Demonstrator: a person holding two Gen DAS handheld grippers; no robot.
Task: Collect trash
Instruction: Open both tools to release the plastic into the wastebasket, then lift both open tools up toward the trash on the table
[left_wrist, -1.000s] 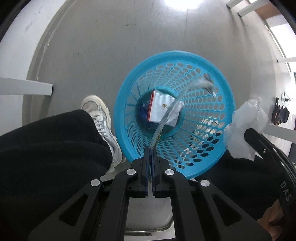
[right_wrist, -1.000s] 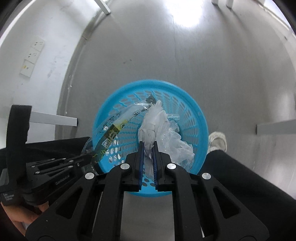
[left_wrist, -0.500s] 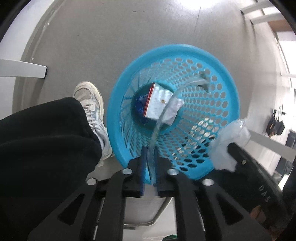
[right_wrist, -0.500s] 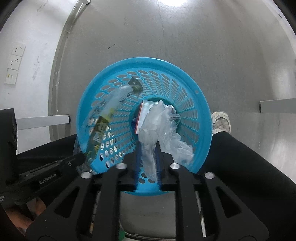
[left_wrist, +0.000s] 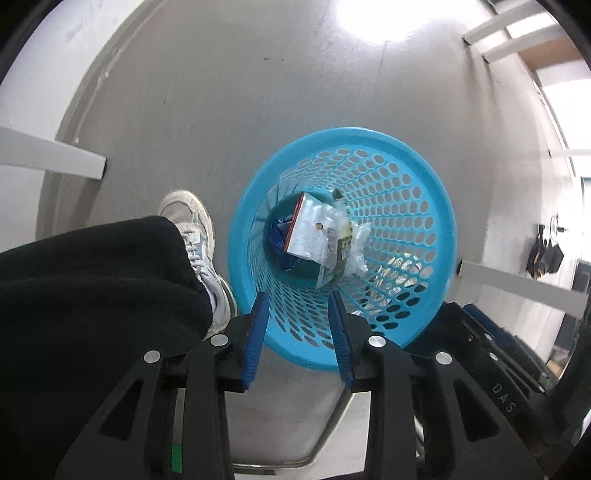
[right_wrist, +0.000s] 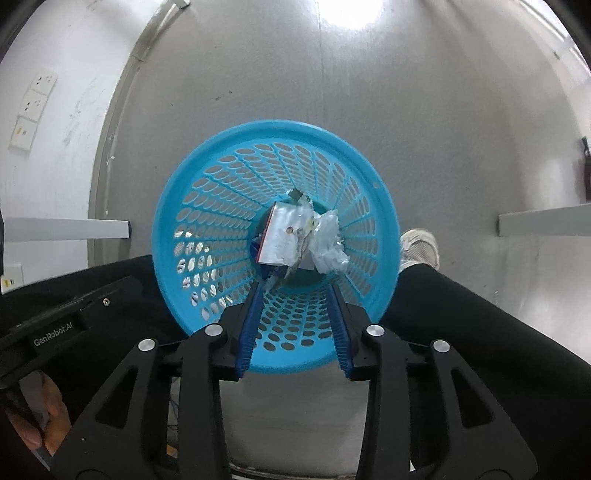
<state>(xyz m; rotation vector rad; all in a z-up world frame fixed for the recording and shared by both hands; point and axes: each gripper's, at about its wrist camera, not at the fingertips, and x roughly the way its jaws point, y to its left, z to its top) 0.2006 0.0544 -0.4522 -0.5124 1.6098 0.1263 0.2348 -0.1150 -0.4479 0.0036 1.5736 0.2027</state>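
Observation:
A blue perforated waste basket (left_wrist: 424, 184) (right_wrist: 192, 177) stands on the grey floor below both grippers. At its bottom lie a silver zip bag (left_wrist: 308, 230) (right_wrist: 280, 236), a clear printed wrapper (left_wrist: 338, 247) and a crumpled clear plastic bag (left_wrist: 360, 243) (right_wrist: 328, 240). My left gripper (left_wrist: 298, 297) hangs over the basket's near rim, its jaws opening with nothing between them. My right gripper (right_wrist: 297, 288) hangs over the basket too, jaws opening and holding nothing. The right gripper's body (left_wrist: 491, 354) shows at the lower right of the left wrist view.
The person's dark trouser legs (left_wrist: 92, 295) (right_wrist: 480, 332) and pale sneakers (left_wrist: 192, 229) (right_wrist: 419, 247) flank the basket. White table legs (left_wrist: 51, 158) (right_wrist: 543, 219) stand at both sides. A chair edge (left_wrist: 295, 458) lies below. Wall sockets (right_wrist: 31, 107) sit at left.
Both grippers went from shut to open. The clear wrapper left the left gripper and the crumpled plastic bag left the right one; both now lie at the basket's bottom.

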